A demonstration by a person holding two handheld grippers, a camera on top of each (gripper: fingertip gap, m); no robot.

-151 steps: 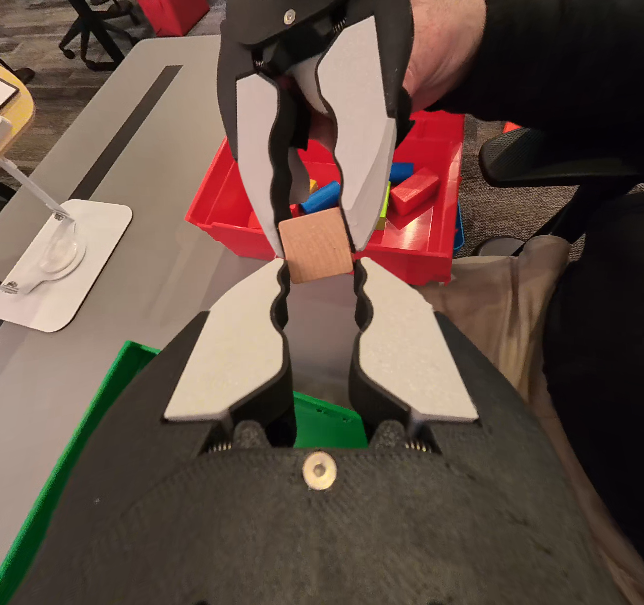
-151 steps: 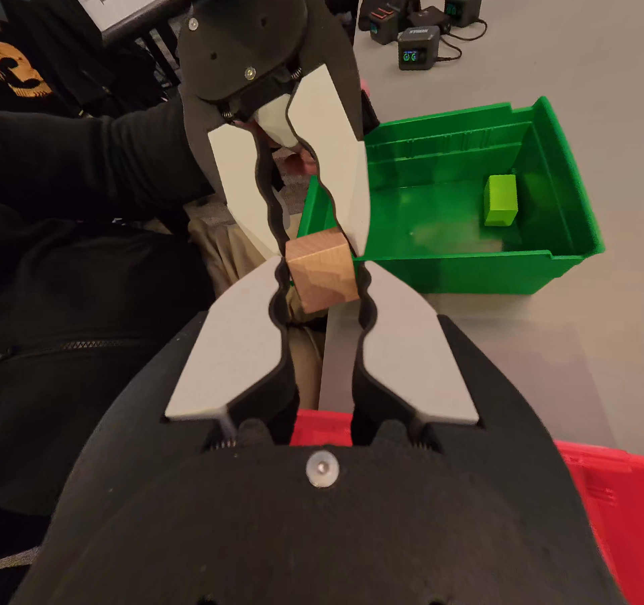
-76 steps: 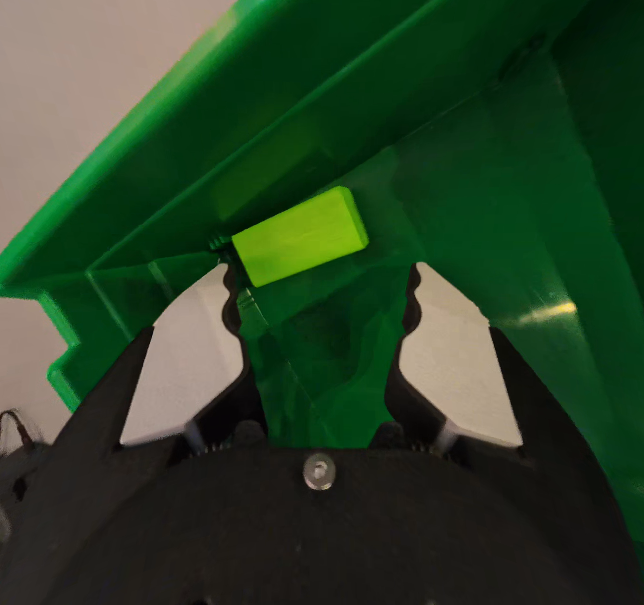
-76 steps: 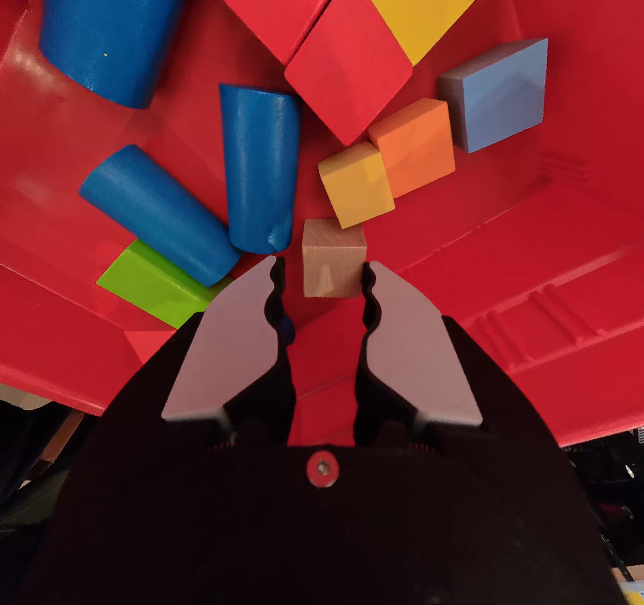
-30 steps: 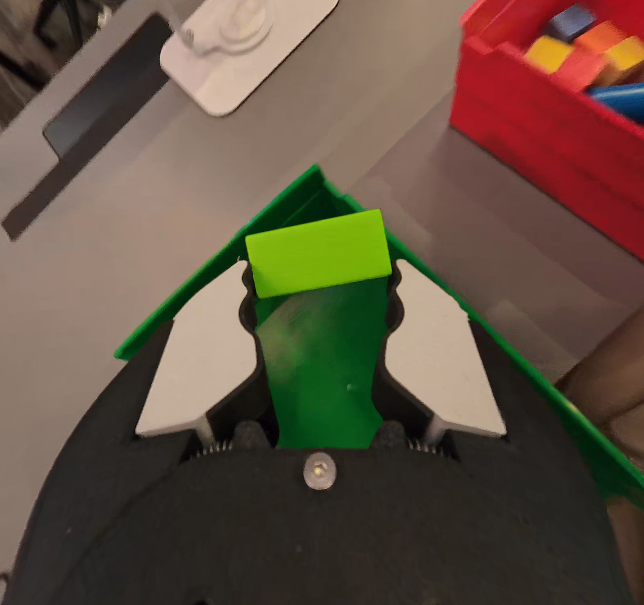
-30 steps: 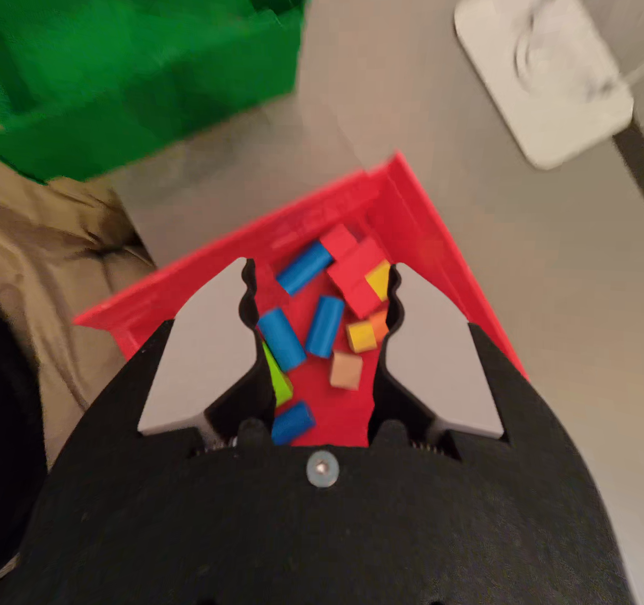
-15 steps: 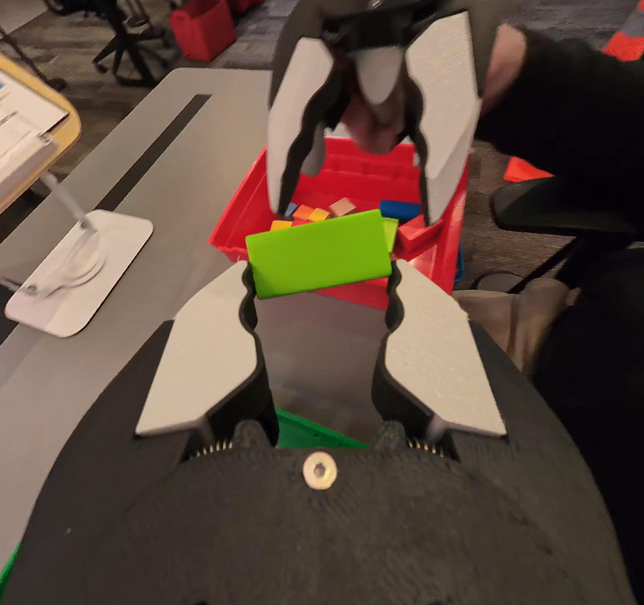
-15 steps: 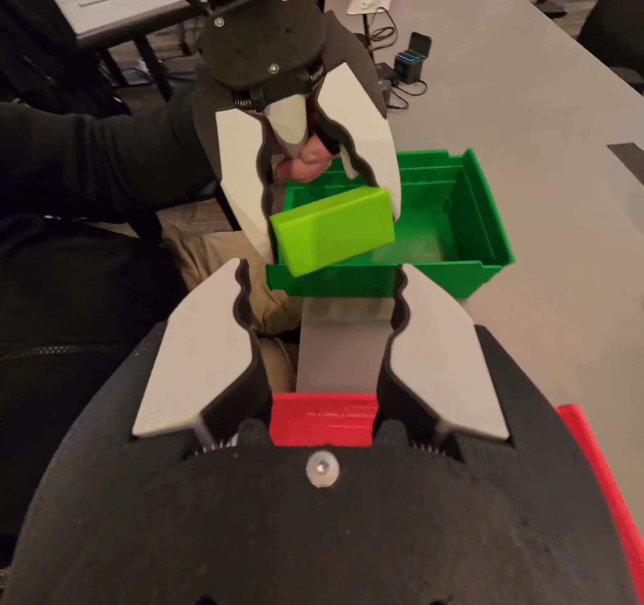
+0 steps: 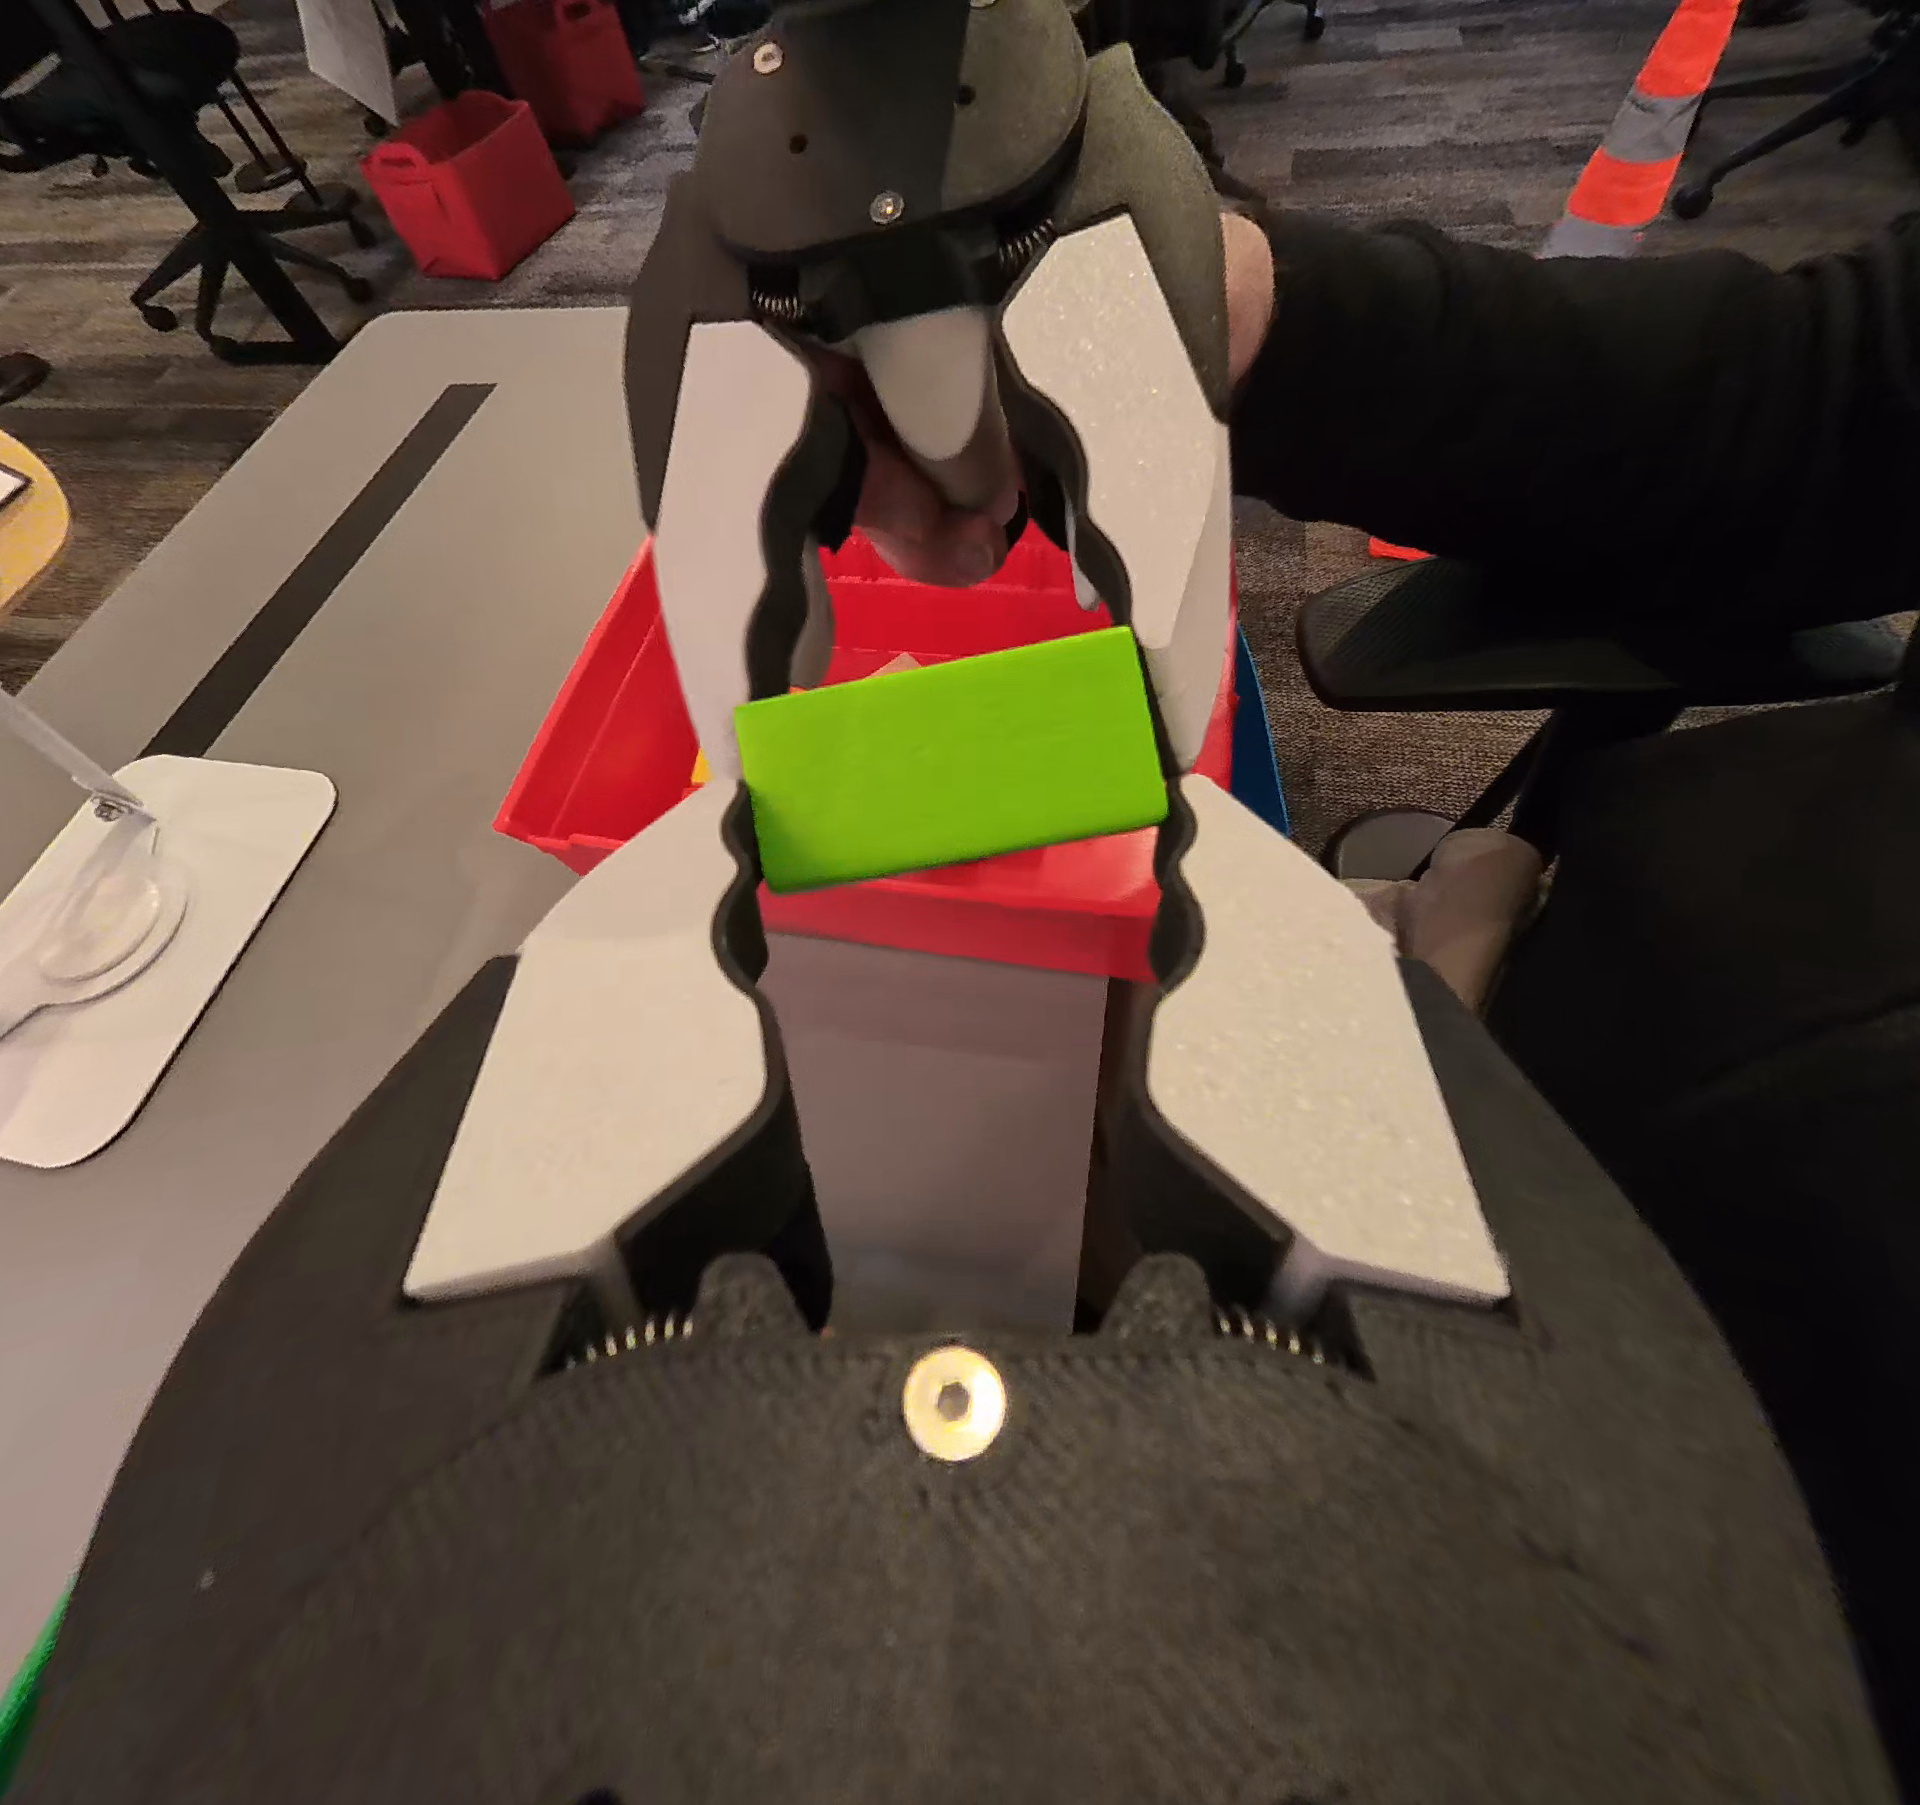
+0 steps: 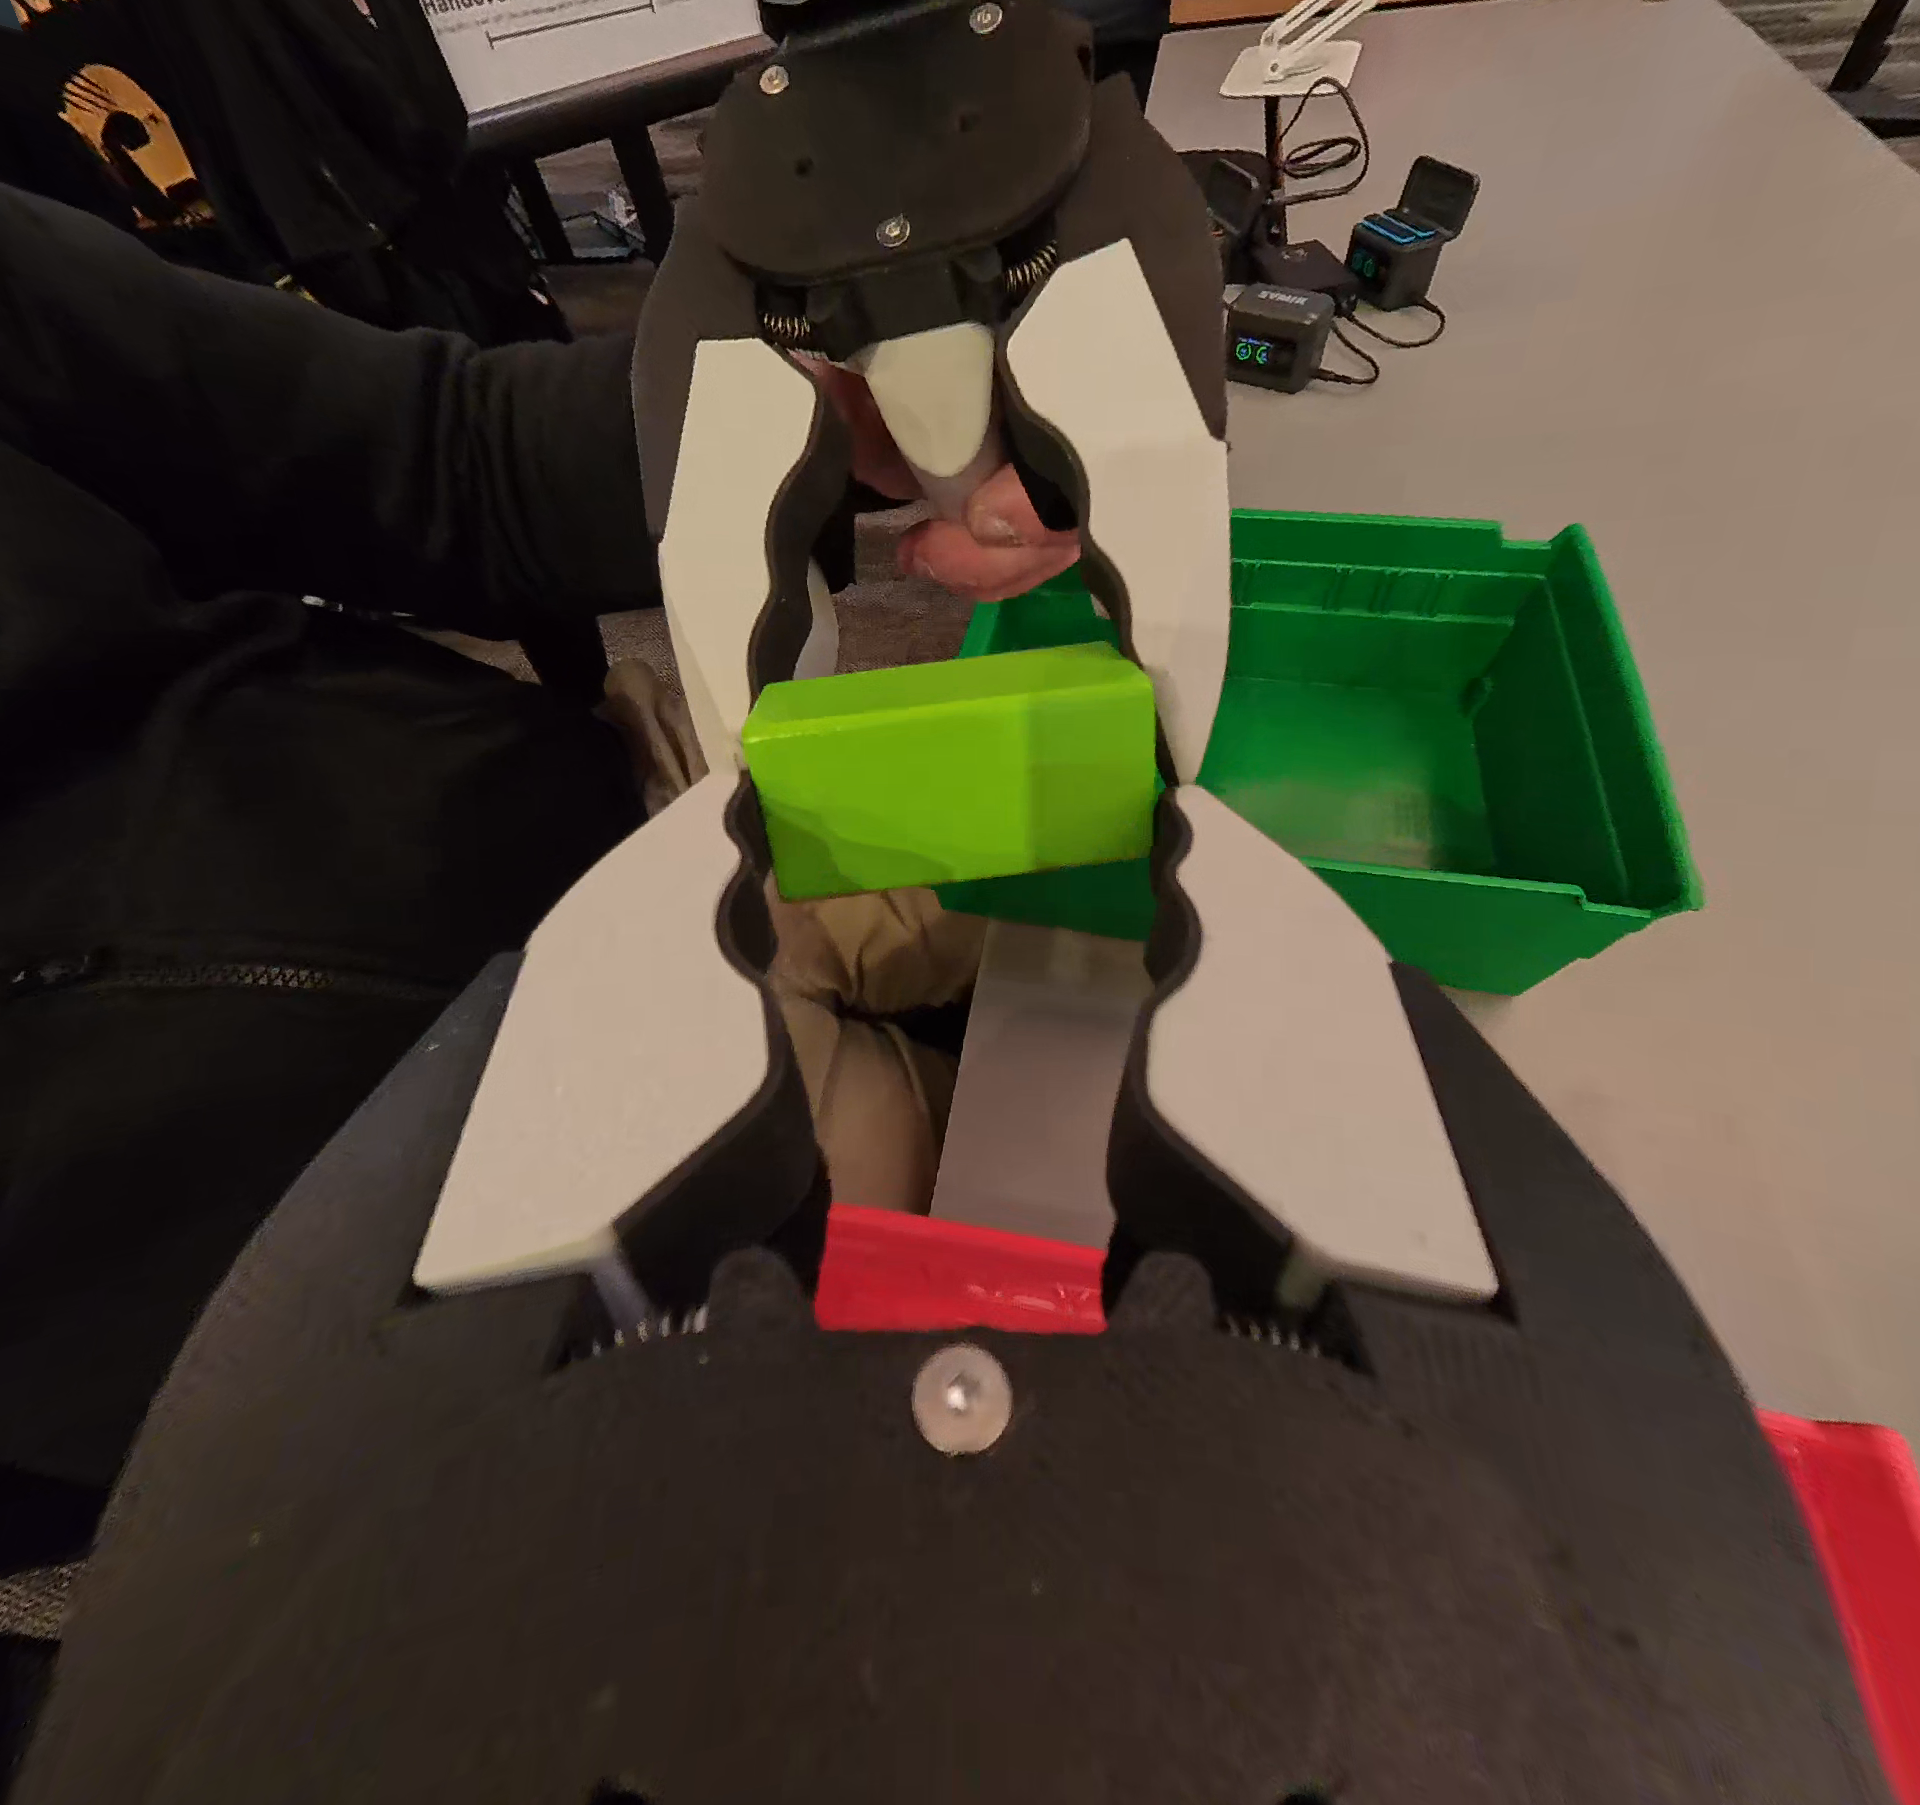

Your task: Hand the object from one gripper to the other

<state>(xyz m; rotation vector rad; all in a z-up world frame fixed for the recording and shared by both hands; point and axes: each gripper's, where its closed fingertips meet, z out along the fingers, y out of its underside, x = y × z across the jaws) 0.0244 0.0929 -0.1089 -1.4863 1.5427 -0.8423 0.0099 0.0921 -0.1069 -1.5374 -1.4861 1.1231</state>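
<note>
A lime green block (image 9: 951, 758) hangs in the air between both grippers. My left gripper (image 9: 951, 820) is shut on it, one finger on each short end. My right gripper (image 9: 951, 747) faces it from the far side, and its fingertips (image 9: 1169, 716) press the same two ends. In the right wrist view the block (image 10: 945, 768) sits between my right gripper's tips (image 10: 951, 810), with the left gripper (image 10: 951, 753) gripping it from beyond. Both grippers hold the block above the table's near edge.
A red bin (image 9: 592, 747) of coloured blocks stands behind the block on the grey table. A green bin (image 10: 1455, 924) stands empty on the table. A white stand plate (image 9: 156, 924) lies at the left. Chargers (image 10: 1278, 332) sit farther back. The person's lap is below. My two grippers' fingertips are within a few centimetres of each other.
The right gripper has moved in on the lime green block and narrowed its jaws onto the block's ends. The left gripper still holds the block, now slightly more level.
</note>
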